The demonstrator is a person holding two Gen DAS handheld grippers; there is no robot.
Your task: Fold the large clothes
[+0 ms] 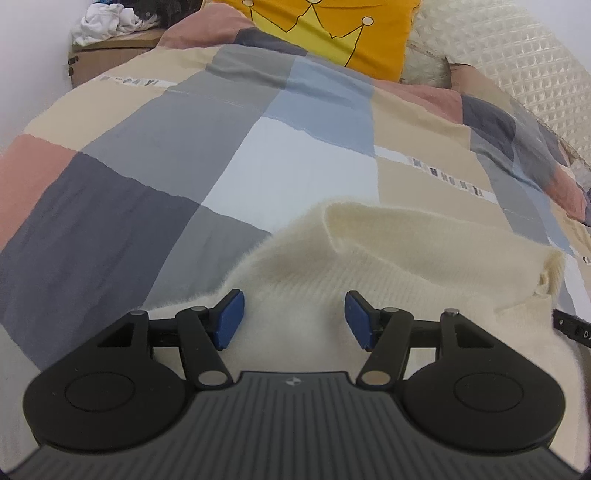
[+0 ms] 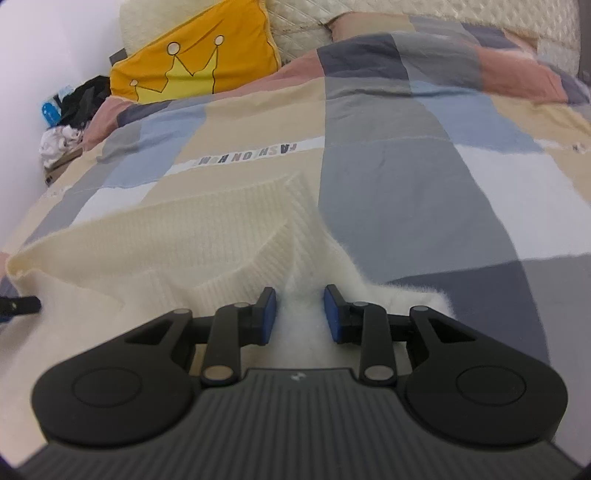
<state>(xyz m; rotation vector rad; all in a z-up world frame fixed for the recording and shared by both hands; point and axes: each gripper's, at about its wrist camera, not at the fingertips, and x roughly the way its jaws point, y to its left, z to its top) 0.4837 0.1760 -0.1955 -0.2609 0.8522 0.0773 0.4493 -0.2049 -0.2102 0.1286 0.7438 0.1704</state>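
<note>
A fluffy cream knitted sweater [image 1: 369, 258] lies rumpled on a patchwork quilt [image 1: 147, 166], with a fold standing up across its middle. My left gripper [image 1: 294, 319] hovers low over the sweater's near left part. Its blue pads are wide apart, and only flat fabric lies beneath them. In the right wrist view the sweater [image 2: 166, 236] spreads to the left. My right gripper [image 2: 300, 315] has its pads narrowed onto a raised ridge of the fuzzy fabric at the sweater's right edge, pinching it. A black tip of the other gripper [image 2: 22, 304] shows at the far left.
The quilt [image 2: 406, 184] covers the whole bed. A yellow crown pillow [image 1: 325, 29] leans at the head beside a cream quilted headboard [image 1: 498, 55]. A pile of clothes [image 1: 107, 20] sits on a cardboard box [image 1: 103, 55] by the white wall.
</note>
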